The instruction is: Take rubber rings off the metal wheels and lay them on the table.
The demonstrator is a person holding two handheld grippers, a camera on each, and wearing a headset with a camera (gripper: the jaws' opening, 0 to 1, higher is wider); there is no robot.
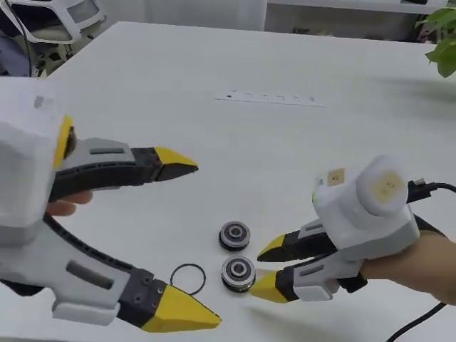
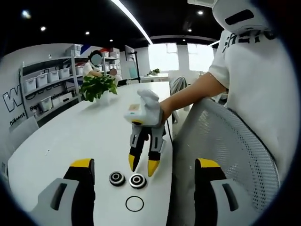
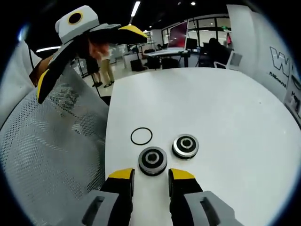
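Two metal wheels lie flat on the white surface [image 1: 142,85], just beside each other: the first wheel [image 1: 234,236] and the second wheel [image 1: 239,273]. One loose rubber ring [image 1: 188,278] lies flat on the surface near the second wheel, apart from it. The right hand-held gripper [image 1: 260,269] has its jaws parted by a narrow gap and grips nothing; its tips sit just beside the second wheel. The left hand-held gripper [image 1: 182,239] is spread wide and grips nothing. The head view cuts its body off at the frame edge. The left gripper view adds a mesh chair back [image 2: 221,141] and a leafy plant [image 2: 96,87] farther along the surface. In the right gripper view the nearer wheel's rim looks darker than the other's. Whether either wheel carries a ring cannot be determined.
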